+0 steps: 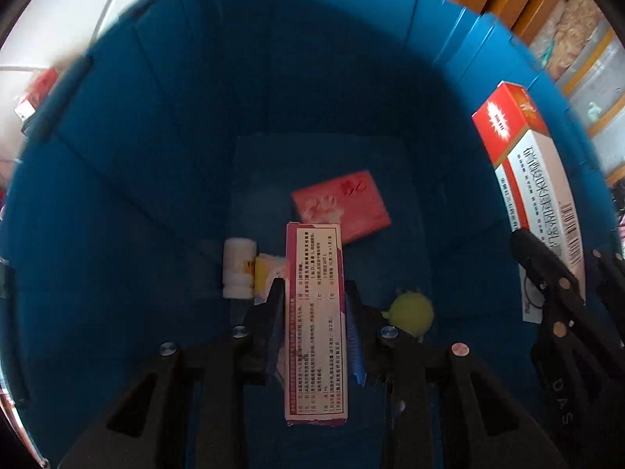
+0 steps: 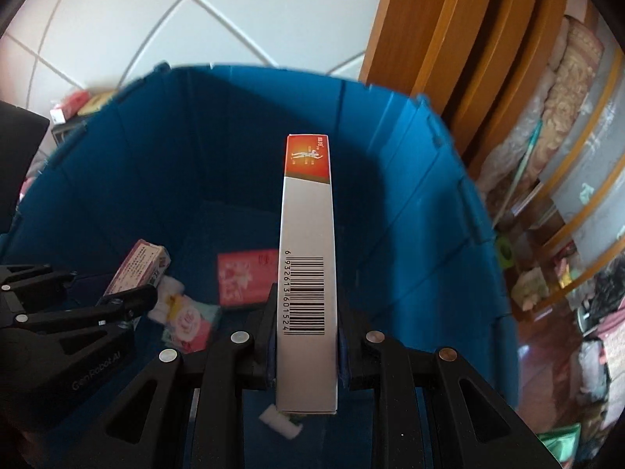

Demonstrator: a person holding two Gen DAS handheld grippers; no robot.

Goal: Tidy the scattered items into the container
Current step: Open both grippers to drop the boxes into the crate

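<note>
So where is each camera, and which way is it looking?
Left wrist: sits on the left gripper, looking down into the blue bin; its jaws clamp a pink-edged box, and the right gripper shows at the side.
Right wrist: on the right gripper, facing into the bin; jaws clamp a barcoded box.
Shared: the bin and red packet.

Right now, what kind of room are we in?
Probably a room at home, maybe a bedroom: white tiled floor, a wooden door frame, and folded blankets on shelves beside the blue bin.
</note>
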